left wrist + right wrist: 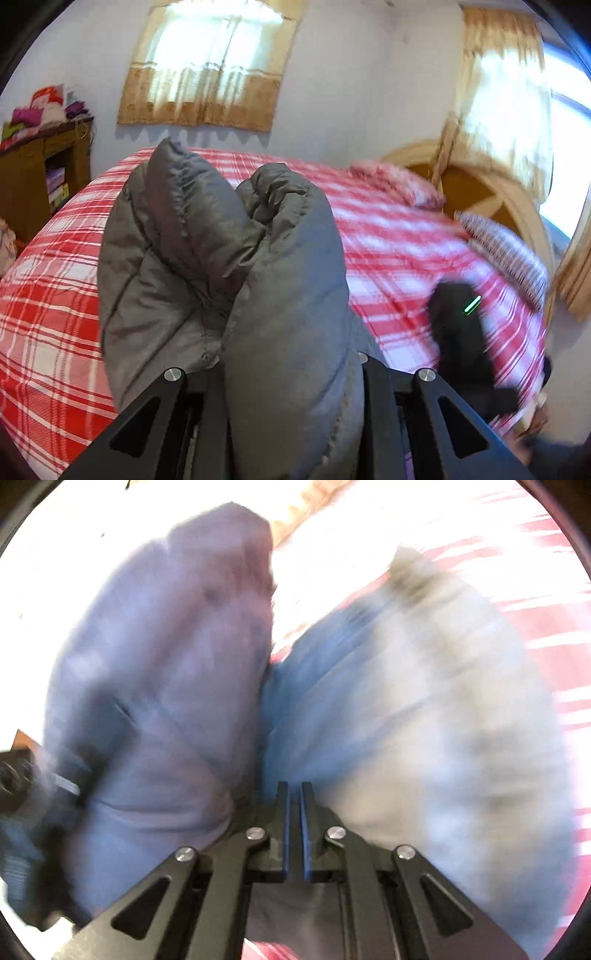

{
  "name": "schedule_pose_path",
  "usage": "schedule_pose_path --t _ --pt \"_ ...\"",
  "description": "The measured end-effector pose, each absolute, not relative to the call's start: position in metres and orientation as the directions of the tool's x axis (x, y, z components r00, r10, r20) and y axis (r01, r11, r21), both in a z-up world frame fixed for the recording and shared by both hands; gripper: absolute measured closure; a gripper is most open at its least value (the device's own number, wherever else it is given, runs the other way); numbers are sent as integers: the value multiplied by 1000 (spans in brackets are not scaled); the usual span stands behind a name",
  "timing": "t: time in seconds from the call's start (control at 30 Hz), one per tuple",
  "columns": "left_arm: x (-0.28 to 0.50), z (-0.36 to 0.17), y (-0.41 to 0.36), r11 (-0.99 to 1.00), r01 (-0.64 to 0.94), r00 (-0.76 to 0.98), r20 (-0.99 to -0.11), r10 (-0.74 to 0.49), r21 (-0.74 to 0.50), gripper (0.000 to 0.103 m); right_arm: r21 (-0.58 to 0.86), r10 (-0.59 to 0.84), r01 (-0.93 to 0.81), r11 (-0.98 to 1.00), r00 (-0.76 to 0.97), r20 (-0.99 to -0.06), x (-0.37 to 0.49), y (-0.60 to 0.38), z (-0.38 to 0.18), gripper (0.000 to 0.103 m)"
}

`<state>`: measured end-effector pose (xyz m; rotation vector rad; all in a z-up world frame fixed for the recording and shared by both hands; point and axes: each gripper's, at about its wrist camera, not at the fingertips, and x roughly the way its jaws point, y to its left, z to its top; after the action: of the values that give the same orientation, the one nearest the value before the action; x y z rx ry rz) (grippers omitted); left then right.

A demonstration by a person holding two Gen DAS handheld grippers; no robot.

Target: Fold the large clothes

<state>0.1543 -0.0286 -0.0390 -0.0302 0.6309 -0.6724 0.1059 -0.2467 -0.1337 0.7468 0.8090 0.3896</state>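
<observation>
A grey puffer jacket (229, 266) bulges up in the left wrist view, held above the bed. My left gripper (291, 373) is shut on a thick fold of it; the fingers are mostly hidden by the fabric. In the right wrist view the same jacket (406, 709) is blurred and fills the frame in two puffy lobes. My right gripper (293, 794) has its jaws nearly together at the seam between the lobes, pinching jacket fabric. The right gripper also shows as a dark blurred shape in the left wrist view (458, 325).
A bed with a red and white plaid sheet (55, 314) lies below. Pillows (506, 251) rest by the wooden headboard (480, 192) at the right. A wooden shelf (44, 173) with folded clothes stands at the left. Curtained windows (207, 62) are on the far wall.
</observation>
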Motion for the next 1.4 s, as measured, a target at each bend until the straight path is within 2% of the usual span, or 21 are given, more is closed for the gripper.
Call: schedule_pose_path --t 0.1,0.27,0.57,0.67,0.77,0.87,1.0,1.13,1.23,1.3,1.4 --pt "144 -54 -58 787 603 593 -584 -554 -134 84 678 475 26 734 694 -541 84 -289 -132 92" --pt "128 -81 -98 777 630 589 -655 -473 5 84 678 416 105 728 718 -557 64 -325 -140 92" --pt "104 -131 -136 706 689 591 -690 -418 162 84 682 420 100 725 720 -552 52 -356 -141 90" --pt "97 -140 -140 689 695 610 -677 -412 207 84 662 402 106 742 719 -566 52 -360 -135 76" --pt "99 -143 -135 693 694 611 -670 -423 195 85 672 408 90 735 733 -544 55 -363 -135 64" --pt "99 -144 -130 696 695 609 -662 -437 180 85 711 454 74 699 722 -522 61 -362 -129 25" --pt "97 -145 -122 698 691 616 -659 -432 188 85 728 549 -15 686 668 -503 93 -346 -118 20" --pt "93 -145 -125 697 690 618 -659 -428 195 85 609 497 -48 792 631 -596 113 -317 -110 21" --pt "91 -144 -121 698 690 617 -659 -430 190 85 557 465 -49 829 614 -638 120 -309 -114 58" --pt "92 -144 -123 695 694 613 -660 -434 187 85 553 455 -33 832 610 -648 122 -317 -120 72" --pt "95 -140 -126 693 699 603 -665 -440 175 83 577 463 0 817 597 -655 123 -331 -141 78"
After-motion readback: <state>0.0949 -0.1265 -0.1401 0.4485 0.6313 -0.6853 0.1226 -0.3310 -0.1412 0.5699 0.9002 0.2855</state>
